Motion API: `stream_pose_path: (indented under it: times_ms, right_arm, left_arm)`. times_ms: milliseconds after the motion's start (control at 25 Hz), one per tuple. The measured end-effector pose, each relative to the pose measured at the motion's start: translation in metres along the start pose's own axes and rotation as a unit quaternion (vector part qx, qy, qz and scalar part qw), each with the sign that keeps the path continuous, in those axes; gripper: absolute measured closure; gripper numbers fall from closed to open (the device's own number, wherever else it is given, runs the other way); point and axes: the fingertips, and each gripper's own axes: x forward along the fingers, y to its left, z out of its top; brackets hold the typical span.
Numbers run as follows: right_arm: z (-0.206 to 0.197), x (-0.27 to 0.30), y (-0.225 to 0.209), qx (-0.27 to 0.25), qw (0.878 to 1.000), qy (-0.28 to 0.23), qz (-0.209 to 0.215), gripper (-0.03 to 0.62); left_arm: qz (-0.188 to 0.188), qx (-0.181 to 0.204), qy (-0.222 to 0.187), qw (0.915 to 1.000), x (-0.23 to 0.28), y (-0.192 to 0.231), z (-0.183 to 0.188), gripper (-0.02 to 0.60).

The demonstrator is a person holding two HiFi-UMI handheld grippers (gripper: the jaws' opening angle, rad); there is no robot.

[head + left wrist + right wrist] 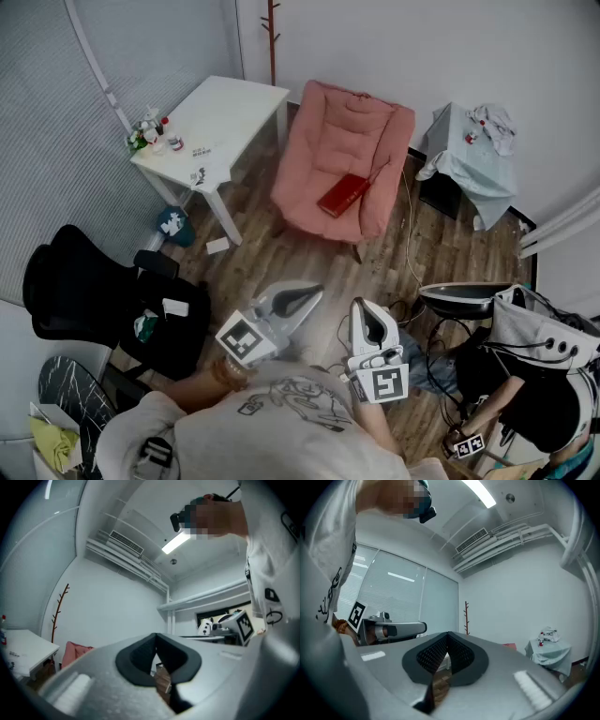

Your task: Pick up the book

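Note:
A red book [343,195] lies on the seat of a pink armchair [330,131] at the far side of the room. My left gripper [307,294] is held near my chest, well short of the chair, jaws shut with nothing between them. Beside it, my right gripper [367,314] is also shut and empty. In the left gripper view the left gripper [156,645] has its black pads pressed together, and the armchair [75,650] shows as a pink edge at the left. The right gripper [447,643] is shut the same way in its own view.
A white table [217,122] with small bottles stands left of the armchair. A black office chair [80,291] sits at the near left. A small cloth-covered table [473,155] stands at the right, cables and equipment [469,319] lie on the wooden floor, and a coat stand [272,37] rises behind.

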Motion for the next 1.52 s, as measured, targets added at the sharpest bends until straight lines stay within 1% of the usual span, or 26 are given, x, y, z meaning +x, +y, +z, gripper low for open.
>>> stream_pose_path:
  times_ms: [240,360,520,680,800,960,1120,1280,1440,1520]
  right_arm:
    - [0.001,-0.004,-0.007,-0.002,1.0,0.001,0.0,0.588]
    - [0.0,-0.007,-0.013,-0.001,1.0,0.003,-0.001,0.588]
    - [0.002,-0.013,-0.025,0.012,1.0,-0.011,-0.002,0.588]
    - [-0.001,-0.019,-0.036,0.014,1.0,-0.013,0.01,0.588]
    - [-0.005,-0.023,-0.047,0.023,1.0,-0.007,0.01,0.588]
    - [-0.008,-0.026,-0.059,0.011,1.0,-0.004,0.024,0.588]
    - [-0.014,-0.018,-0.065,0.024,0.999,-0.004,0.033,0.588]
    - [-0.025,-0.004,-0.071,0.019,0.999,0.011,0.041,0.588]
    - [-0.028,0.017,-0.076,0.02,0.999,0.008,0.045,0.588]
    - [-0.034,0.033,-0.079,0.016,0.999,0.016,0.044,0.588]
  left_arm:
    - [0.0,0.002,0.008,1.0,0.008,-0.005,-0.005,0.58]
    - [0.002,0.0,0.005,1.0,0.013,-0.008,-0.006,0.58]
    - [0.006,-0.005,0.006,1.0,0.023,-0.014,-0.011,0.58]
    - [0.013,-0.005,0.011,0.9998,0.035,-0.019,-0.02,0.58]
    - [0.018,-0.005,0.01,0.9998,0.045,-0.023,-0.023,0.58]
    - [0.026,-0.005,0.014,0.9995,0.055,-0.025,-0.03,0.58]
    - [0.037,-0.003,0.014,0.9992,0.059,-0.018,-0.034,0.58]
    - [0.046,-0.008,0.014,0.9988,0.063,-0.001,-0.036,0.58]
    - [0.046,-0.011,0.012,0.9988,0.069,0.019,-0.04,0.58]
    - [0.045,-0.01,0.01,0.9989,0.072,0.034,-0.04,0.58]
